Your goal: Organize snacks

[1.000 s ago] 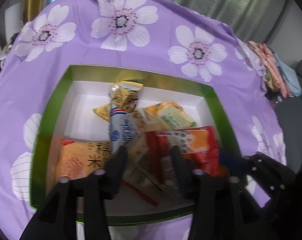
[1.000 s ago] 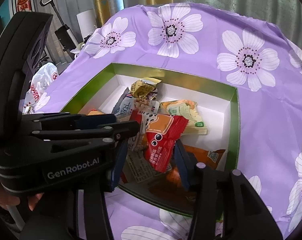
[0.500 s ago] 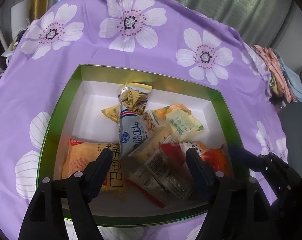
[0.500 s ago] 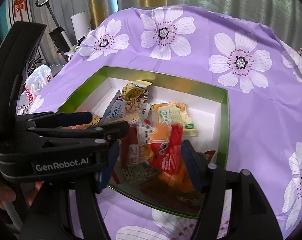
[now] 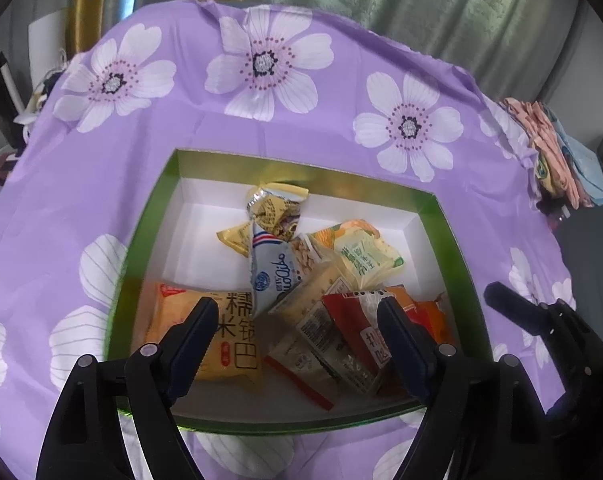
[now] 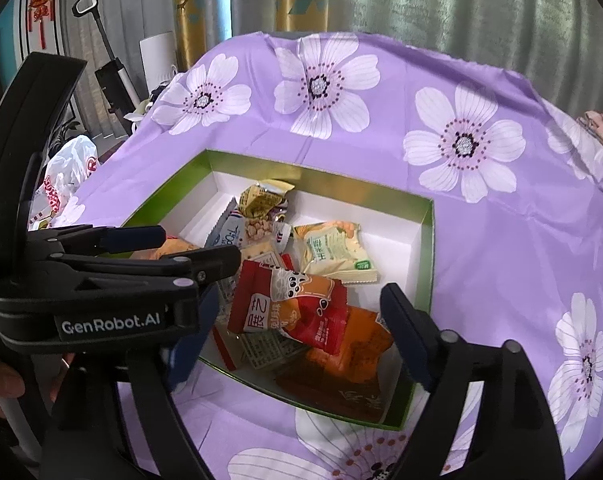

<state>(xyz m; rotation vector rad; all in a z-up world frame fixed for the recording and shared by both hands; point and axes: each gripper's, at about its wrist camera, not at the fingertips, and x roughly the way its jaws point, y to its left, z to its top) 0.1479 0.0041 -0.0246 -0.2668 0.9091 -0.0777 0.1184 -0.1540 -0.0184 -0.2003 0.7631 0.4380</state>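
A green-rimmed box (image 5: 145, 216) with a white inside holds several snack packs: a yellow pack with black characters (image 5: 229, 340), a grey-blue pack (image 5: 273, 276), a gold pack (image 5: 273, 208), a pale green pack (image 5: 365, 256) and a red pack (image 5: 361, 320). The box (image 6: 427, 240) and the red pack (image 6: 289, 308) also show in the right wrist view. My left gripper (image 5: 297, 320) is open and empty above the box's near side. My right gripper (image 6: 297, 312) is open and empty above the box, beside the left gripper's body.
The box sits on a purple cloth with white flowers (image 5: 269, 64). Folded fabrics (image 5: 557, 152) lie at the table's right edge. Curtains hang behind. A white plastic bag (image 6: 65, 176) and a vacuum (image 6: 109, 72) stand off the table's left side.
Both grippers have opened wide and pulled back and up from the box. The red pack left the right gripper and now lies on the pile in the box.
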